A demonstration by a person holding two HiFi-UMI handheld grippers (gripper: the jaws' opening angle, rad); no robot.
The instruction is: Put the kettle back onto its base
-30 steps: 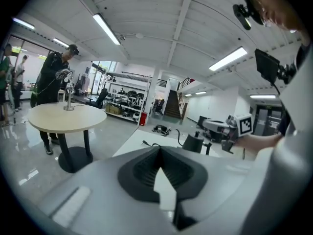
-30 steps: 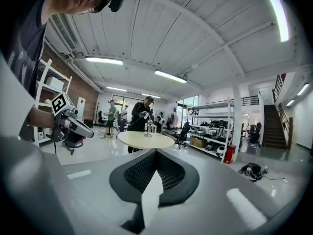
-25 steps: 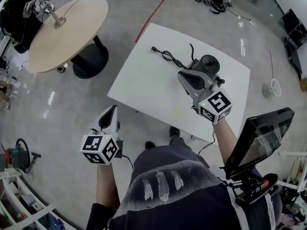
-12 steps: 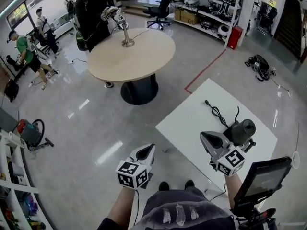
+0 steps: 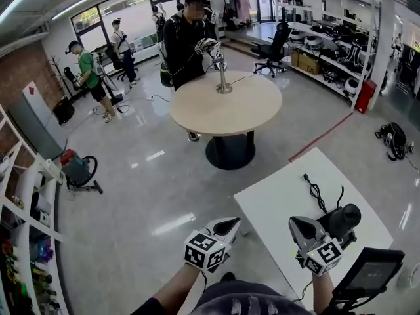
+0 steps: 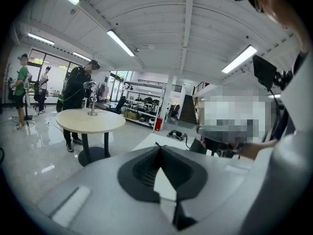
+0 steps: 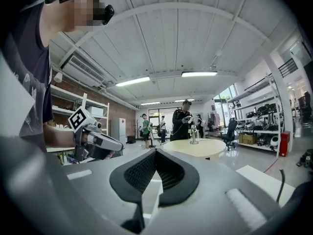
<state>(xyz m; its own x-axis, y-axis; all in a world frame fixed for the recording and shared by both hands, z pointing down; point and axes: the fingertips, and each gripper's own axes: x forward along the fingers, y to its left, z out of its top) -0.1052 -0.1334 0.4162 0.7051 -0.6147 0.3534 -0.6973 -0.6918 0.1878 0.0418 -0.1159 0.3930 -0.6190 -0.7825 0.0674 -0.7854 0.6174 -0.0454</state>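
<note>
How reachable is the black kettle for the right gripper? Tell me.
Probably yes: the black kettle stands close beside the right gripper on the white table, nothing between them. But its jaws are shut and aimed past it, so it must turn and open.

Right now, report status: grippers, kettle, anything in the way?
Left gripper shut, empty. Right gripper shut, empty. Kettle on table, not held. Nothing blocks it.

Left gripper (image 5: 231,224) and right gripper (image 5: 297,224) are pale grey with black-and-white marker cubes (image 5: 205,250).
</note>
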